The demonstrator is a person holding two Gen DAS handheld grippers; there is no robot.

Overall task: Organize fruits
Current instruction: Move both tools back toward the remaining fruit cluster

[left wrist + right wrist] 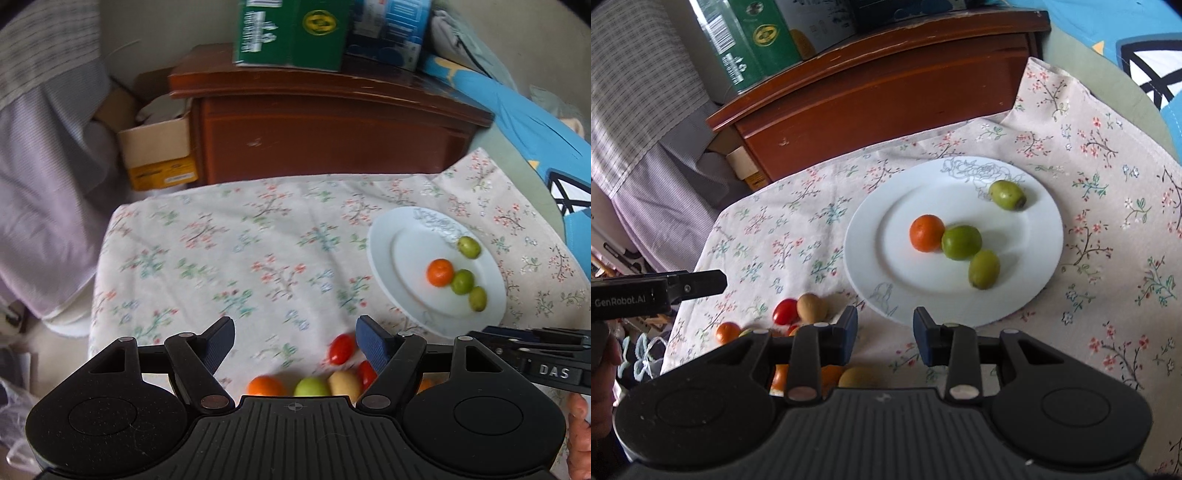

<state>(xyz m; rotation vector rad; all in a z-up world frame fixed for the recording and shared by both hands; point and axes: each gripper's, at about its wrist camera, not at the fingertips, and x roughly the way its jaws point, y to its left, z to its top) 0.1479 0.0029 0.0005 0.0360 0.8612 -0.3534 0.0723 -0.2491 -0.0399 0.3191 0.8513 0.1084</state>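
A white plate (406, 254) (894, 266) lies on the floral cloth and carries an orange fruit (439, 272) (927, 233) and three green fruits (462, 281) (961, 242). Loose fruit lies near the front edge: a red tomato (341, 349) (785, 311), a tan fruit (345, 382) (811, 307), an orange one (266, 386) (727, 332) and a green one (312, 387). My left gripper (297, 343) stands open above these, holding nothing. My right gripper (885, 334) hangs just before the plate's near rim, jaws narrowly apart and empty.
A dark wooden cabinet (332, 125) stands behind the table with a green box (295, 33) on top. A cardboard box (159, 155) sits left of it. Blue bedding (535, 147) lies to the right. The cloth's left edge (99, 280) drops off beside striped fabric.
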